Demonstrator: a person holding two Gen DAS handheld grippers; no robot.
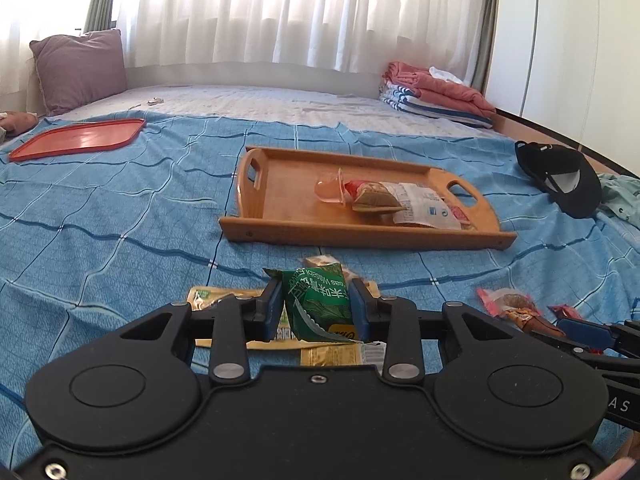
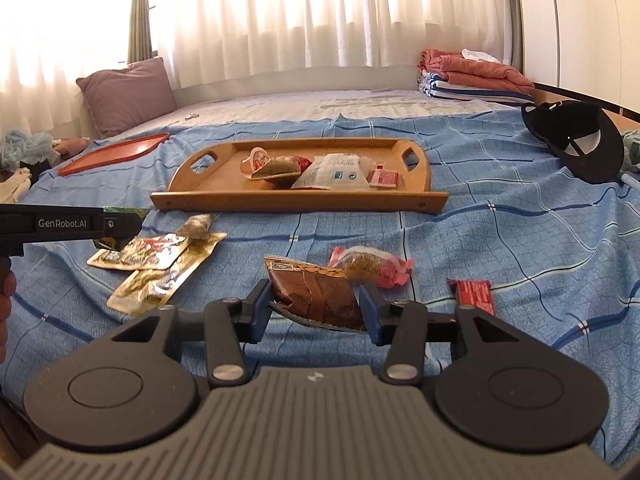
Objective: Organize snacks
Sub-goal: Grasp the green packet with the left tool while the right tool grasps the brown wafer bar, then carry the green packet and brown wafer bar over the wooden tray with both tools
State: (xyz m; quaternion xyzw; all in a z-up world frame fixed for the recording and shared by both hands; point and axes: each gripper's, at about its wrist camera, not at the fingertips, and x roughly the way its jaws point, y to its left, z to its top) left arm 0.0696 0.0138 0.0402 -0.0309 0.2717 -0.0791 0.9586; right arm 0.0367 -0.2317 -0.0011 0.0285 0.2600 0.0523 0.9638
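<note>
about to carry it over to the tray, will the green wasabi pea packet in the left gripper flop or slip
The green packet looks like thin foil film, creased where the left gripper pinches it, so it probably flops. It seems small and light, so a drop is unlikely. Glossy film may slide if the grip loosens before the wooden tray.

Gold sachets [image 1: 224, 298] half hidden behind left tongs [image 1: 316, 304]; green clothing [image 1: 624, 196] cut off by edge

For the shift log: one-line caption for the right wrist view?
Right gripper holds a brown snack packet above the blue bedspread, wooden tray ahead.
</note>
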